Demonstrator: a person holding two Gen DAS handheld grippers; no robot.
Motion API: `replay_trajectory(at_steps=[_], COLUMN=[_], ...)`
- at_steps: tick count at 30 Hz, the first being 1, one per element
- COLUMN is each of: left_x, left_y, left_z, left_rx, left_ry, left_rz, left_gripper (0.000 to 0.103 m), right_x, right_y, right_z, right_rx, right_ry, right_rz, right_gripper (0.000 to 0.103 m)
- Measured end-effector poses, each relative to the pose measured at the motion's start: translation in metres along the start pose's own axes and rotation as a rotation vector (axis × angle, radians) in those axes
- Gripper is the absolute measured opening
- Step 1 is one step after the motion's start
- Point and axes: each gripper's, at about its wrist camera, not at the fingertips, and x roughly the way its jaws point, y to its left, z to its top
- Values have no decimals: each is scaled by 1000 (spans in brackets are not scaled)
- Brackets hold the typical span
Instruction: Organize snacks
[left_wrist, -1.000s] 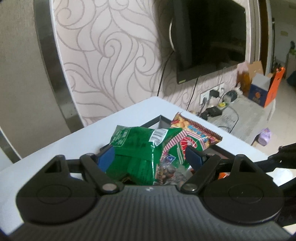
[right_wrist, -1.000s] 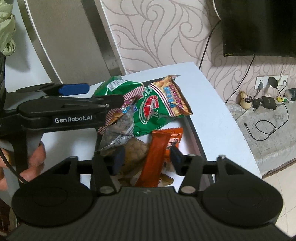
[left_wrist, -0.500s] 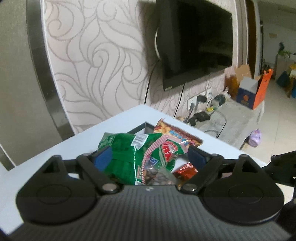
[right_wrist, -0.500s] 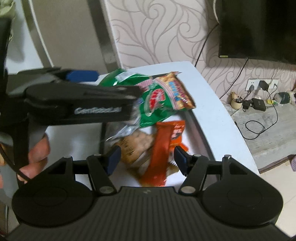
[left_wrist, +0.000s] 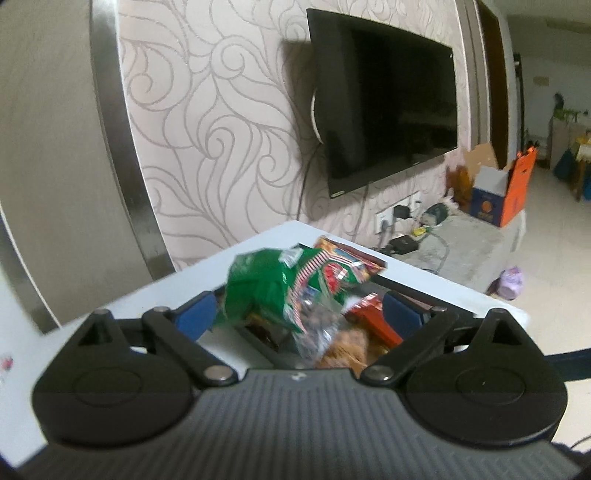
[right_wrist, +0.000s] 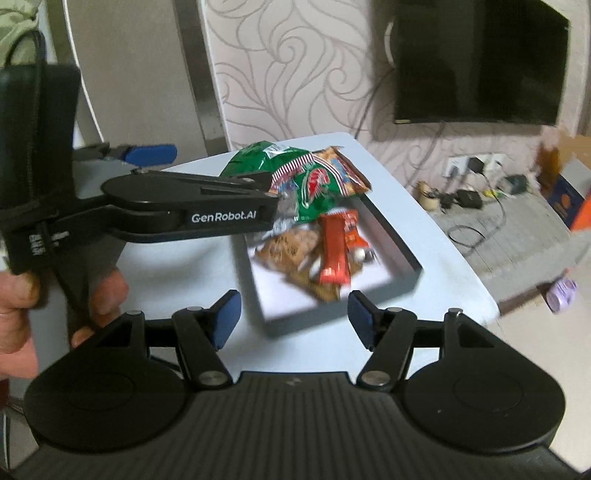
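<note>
A black-rimmed tray (right_wrist: 400, 284) with a white floor sits on the pale table (right_wrist: 436, 236). It holds a green bag (right_wrist: 255, 162), a prawn cracker packet (right_wrist: 340, 170), an orange-red bar (right_wrist: 334, 247) and a clear bag of brown snacks (right_wrist: 291, 243). My left gripper (left_wrist: 298, 315) hovers just short of the green bag (left_wrist: 266, 291). Its jaws are opening, and the pads (left_wrist: 195, 317) stand clear of the wrapper. My right gripper (right_wrist: 294, 318) is open and empty over the tray's near corner. A hand (right_wrist: 22, 295) holds the left gripper's handle.
A dark television (left_wrist: 388, 96) hangs on the patterned wall behind the table. To the right lie a low grey bench with plugs and cables (right_wrist: 476, 199), an orange box (left_wrist: 517, 184) and a purple object (right_wrist: 561, 291) on the floor. The table's right edge (right_wrist: 476, 280) is close to the tray.
Both grippers have drawn back and up from the tray. The left jaws spread wider, away from the green bag, which lies on the pile. The right fingers came off the orange-red bar.
</note>
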Motion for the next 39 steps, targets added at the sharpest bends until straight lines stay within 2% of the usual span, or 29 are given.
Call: replay_trajectory(at_steps=[2,5,12,20,27,39], left_x=[-13,-31,-58,-79,-83,-88], left_y=[0,0,-11,-39,-49,-52], left_z=[-6,-13,-30,-42,-46,-44], left_rx=[-22,-57,-106,-47,-29,-13], left_ry=[9,29,67,54,50,34], left_rz=[-20,-49,-31,-22,-34,-42], left_gripper=[98,98,98,98,98,98], right_x=[-20,-41,-77,-103,-117,-123], right_y=[8,16,27,-1,-10,-8], right_z=[-14,-31,-57,-90,-101,-97], right_rx=[22,28,-29,27,31,30], right_ry=[-10,-15,-67,-56,-66,-90], right_rz=[-13,-3,-14,-19,-24,-28], right_gripper=[76,76,79,85,86,90])
